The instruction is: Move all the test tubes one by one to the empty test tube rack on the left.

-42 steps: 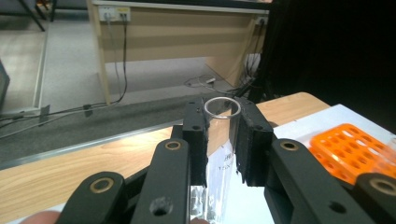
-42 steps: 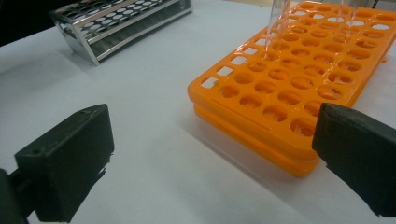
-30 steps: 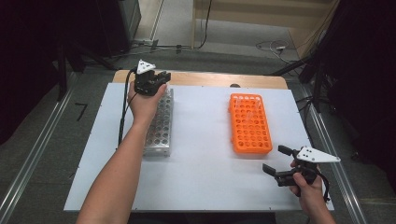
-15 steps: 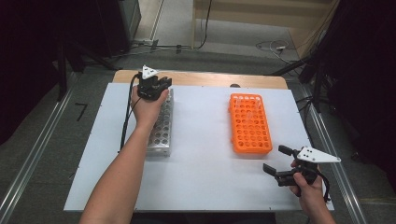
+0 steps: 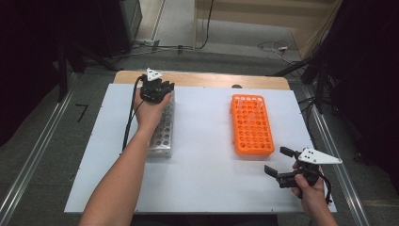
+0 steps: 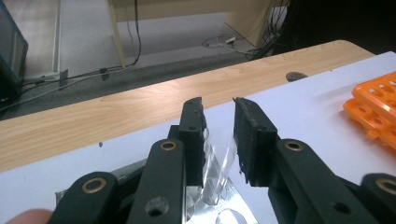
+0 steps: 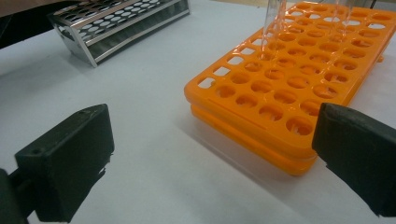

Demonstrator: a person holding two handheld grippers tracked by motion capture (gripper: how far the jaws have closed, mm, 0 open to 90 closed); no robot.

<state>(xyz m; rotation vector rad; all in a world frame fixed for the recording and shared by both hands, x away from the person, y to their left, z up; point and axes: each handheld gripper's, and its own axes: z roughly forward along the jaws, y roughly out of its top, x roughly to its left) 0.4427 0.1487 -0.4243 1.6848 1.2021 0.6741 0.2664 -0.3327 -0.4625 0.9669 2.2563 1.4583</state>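
From high up: left tool [image 5: 165, 88] over the far end of the shiny silver metal rack with round holes [image 5: 162, 136] on the white surface [image 5: 207, 179].

Left gripper view: jaws just been opening a crack, thin clear tube [image 6: 218, 163] between them, standing in that rack. Looks like letting go.

Right gripper view: right tool [image 7: 212, 158] wide open, empty, near the orange plastic rack [image 7: 280, 93].

**Count of things on the tabletop**

Two racks: one metal rack [image 5: 162, 134] along the left side of the tabletop [image 5: 207, 183] and one orange rack [image 5: 251, 125] toward the right. Clear tubes: one between the left gripper's [image 6: 218, 119] jaws over the metal rack [image 6: 224, 212], at least two standing in the orange rack [image 7: 299, 88]. Two grippers, the right gripper [image 5: 278, 162] near the right front corner.
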